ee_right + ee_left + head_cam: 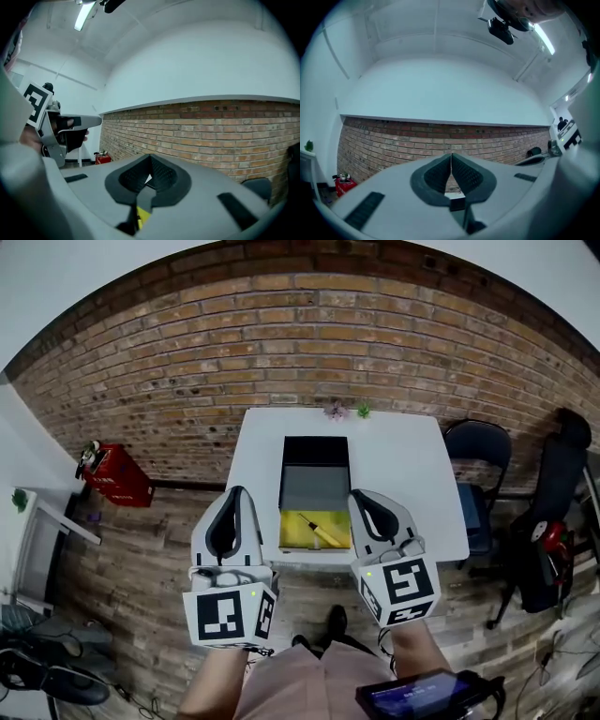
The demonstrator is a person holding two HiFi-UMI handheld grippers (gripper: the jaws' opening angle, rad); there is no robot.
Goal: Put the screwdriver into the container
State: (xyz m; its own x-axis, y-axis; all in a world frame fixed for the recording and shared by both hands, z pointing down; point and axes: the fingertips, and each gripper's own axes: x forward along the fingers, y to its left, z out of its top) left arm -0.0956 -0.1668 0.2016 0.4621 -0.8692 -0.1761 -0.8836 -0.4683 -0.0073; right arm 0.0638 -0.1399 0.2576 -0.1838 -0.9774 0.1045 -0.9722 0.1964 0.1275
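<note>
Head view overhead — gripper views face brick wall (pixel 309 343) (shared).

The left hand-held gripper (pixel 236 493) hides the counter's (pixel 412 456) near corner. Far beyond its tips, pink and green things (pixel 347 411) are too small to tell. Behind the right hand-held gripper (pixel 362 495), a dark device (pixel 422 697) is cut off below.

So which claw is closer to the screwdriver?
Right. The right claw sits just to the right of the screwdriver; the left claw is farther off, on its left.
</note>
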